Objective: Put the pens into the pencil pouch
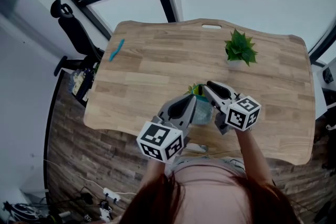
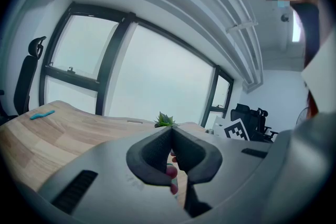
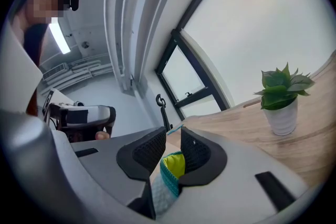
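You have the pouch (image 3: 170,168) up between both tools over the near edge of the table (image 1: 173,60), close to your body. Your right gripper (image 3: 172,131) is part spread. The pouch's teal-trimmed rim with its yellow lining sits between the jaws and leans on one pad, with a gap at the other, so it is not clamped. Your left gripper (image 2: 171,131) has its jaws pressed together at the tips, apparently pinching the other edge of the pouch. A strip of green and some pink show just behind them, and I can't say what those are.

One blue pen (image 1: 116,50) lies at the far left of the table, well apart from the pouch.

The pouch looks like soft, light cloth that will sag and fold shut, so grip it by the trimmed rim. The pen should be light, stiff and smooth enough to roll, so pinch it across the middle of the barrel.
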A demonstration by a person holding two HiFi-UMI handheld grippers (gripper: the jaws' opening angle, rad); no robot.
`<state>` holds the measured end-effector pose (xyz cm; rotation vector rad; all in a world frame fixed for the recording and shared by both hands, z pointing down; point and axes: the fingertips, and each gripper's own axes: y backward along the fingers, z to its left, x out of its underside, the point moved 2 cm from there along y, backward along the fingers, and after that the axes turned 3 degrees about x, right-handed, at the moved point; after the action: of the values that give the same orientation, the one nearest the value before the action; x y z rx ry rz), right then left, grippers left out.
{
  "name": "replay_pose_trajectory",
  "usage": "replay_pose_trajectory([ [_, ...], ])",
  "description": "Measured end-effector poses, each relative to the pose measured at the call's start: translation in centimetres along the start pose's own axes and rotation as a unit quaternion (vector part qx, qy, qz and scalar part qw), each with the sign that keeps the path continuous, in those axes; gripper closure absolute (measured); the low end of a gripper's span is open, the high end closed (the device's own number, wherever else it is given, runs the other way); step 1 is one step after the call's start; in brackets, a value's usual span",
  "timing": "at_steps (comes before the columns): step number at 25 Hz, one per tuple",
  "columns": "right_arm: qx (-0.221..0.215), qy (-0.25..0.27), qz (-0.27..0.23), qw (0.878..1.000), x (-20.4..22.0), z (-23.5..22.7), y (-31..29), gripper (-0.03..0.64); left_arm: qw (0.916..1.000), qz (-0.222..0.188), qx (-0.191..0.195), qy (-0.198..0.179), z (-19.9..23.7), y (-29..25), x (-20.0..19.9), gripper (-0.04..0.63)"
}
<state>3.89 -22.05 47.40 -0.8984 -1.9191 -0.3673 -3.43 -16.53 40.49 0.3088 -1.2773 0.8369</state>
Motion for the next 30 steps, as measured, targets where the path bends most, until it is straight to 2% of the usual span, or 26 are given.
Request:
replay_pose_trajectory([
  [7, 0.020, 0.010, -0.036, 0.999, -2.7, 0.3, 2.0, 0.554, 1.0000, -0.008, -0.002, -0.001, 0.3, 0.5, -0.3, 0.597],
  [11, 0.047, 0.020, -0.054, 0.997, -4.1, 0.6, 3.7, 0.594, 0.9999, -0.012, 0.001, -0.002, 0.3, 0.7, -0.5, 0.597],
  [17, 0.100, 0.062, -0.053, 0.992, -4.8, 1.2, 6.2, 0.617, 0.9998, -0.014, 0.009, -0.010, -0.5, 1.2, -0.8, 0.597],
  [25, 0.133, 0.112, -0.055, 0.983, -5.3, 4.1, 8.6, 0.617, 0.9996, -0.021, 0.012, -0.016, -1.5, 3.0, -1.1, 0.597],
  [30, 0.156, 0.120, -0.062, 0.979, -5.5, 5.4, 9.9, 0.617, 0.9992, -0.029, 0.017, -0.022, -2.6, 4.1, -1.6, 0.597],
])
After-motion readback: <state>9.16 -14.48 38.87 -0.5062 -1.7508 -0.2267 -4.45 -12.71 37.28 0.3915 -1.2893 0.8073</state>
